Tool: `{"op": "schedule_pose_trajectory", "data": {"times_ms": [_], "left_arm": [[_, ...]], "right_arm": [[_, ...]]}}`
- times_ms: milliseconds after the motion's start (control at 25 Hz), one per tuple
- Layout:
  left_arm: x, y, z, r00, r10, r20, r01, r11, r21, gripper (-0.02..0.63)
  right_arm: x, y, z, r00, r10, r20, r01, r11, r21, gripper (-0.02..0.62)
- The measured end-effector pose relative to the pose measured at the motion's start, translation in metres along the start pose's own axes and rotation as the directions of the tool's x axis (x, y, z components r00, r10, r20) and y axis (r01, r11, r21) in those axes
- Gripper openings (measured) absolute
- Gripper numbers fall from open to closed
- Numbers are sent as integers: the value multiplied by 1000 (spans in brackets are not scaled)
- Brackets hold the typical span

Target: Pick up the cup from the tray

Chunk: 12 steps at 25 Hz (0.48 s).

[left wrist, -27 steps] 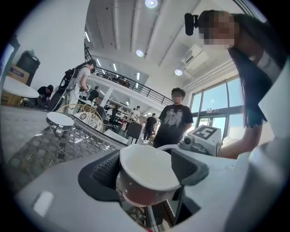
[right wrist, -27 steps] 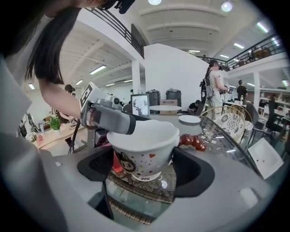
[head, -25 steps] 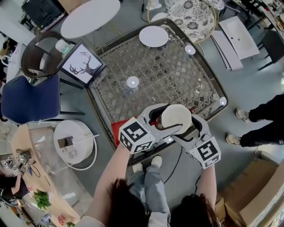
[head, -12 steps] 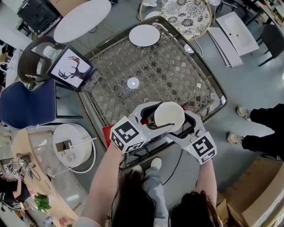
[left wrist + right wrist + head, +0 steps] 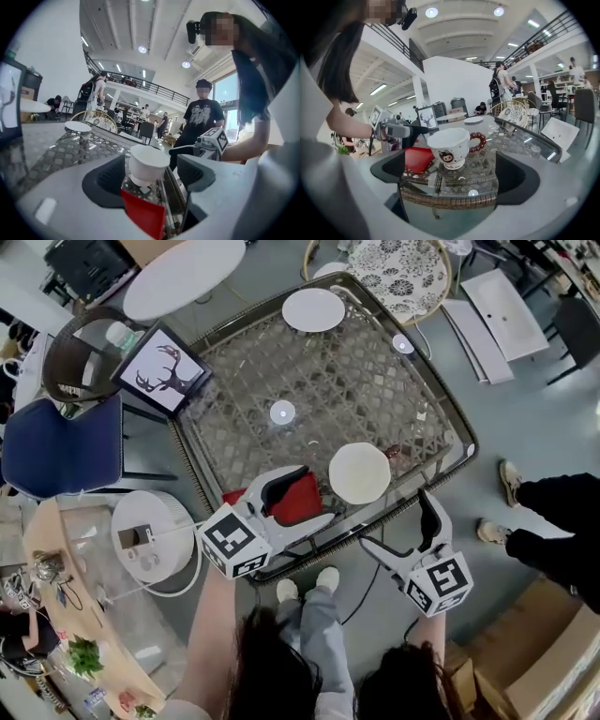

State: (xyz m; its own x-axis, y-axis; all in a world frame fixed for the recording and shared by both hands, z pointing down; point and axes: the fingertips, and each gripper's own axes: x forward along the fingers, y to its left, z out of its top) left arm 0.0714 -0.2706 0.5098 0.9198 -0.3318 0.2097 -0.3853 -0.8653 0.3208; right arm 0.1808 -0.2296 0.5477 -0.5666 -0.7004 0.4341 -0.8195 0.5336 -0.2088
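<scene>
A white cup (image 5: pixel 359 472) with a brown beaded handle (image 5: pixel 394 452) stands upright on the glass table (image 5: pixel 375 381), just right of a red tray (image 5: pixel 298 501). My left gripper (image 5: pixel 302 501) is open, with its jaws either side of the red tray. My right gripper (image 5: pixel 398 526) is open at the table's near edge, below the cup and apart from it. In the left gripper view the cup (image 5: pixel 148 164) stands beyond the red tray (image 5: pixel 145 213), between the open jaws. The right gripper view has the cup (image 5: pixel 450 146) ahead on the glass, with the red tray (image 5: pixel 417 158) to its left.
A white plate (image 5: pixel 313 309) lies at the table's far edge, a small white disc (image 5: pixel 282 412) mid-table. A framed deer picture (image 5: pixel 160 369), a blue chair (image 5: pixel 64 446) and a round white stand (image 5: pixel 155 540) are left. A person's legs (image 5: pixel 553 512) are right.
Both grippers held the cup between them over the table's near edge. The cup now stands on the glass, and both grippers have drawn back towards me and spread apart.
</scene>
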Motion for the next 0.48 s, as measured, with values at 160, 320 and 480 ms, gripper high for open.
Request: {"op": "schedule_pose_trajectory", "data": {"times_ms": [160, 320, 480], "left_arm": [[-47, -42, 1, 992, 102, 71, -100, 995, -30, 342], [-76, -102, -31, 993, 121, -7, -121, 989, -87, 328], [-109, -131, -26, 988, 153, -28, -156, 971, -182, 1]], "right_arm": [[-28, 58, 4, 999, 0, 36, -3, 995, 96, 556], [-49, 105, 9, 996, -66, 59, 55, 984, 167, 146], [-70, 152, 35, 994, -35, 104, 10, 971, 240, 26]]}}
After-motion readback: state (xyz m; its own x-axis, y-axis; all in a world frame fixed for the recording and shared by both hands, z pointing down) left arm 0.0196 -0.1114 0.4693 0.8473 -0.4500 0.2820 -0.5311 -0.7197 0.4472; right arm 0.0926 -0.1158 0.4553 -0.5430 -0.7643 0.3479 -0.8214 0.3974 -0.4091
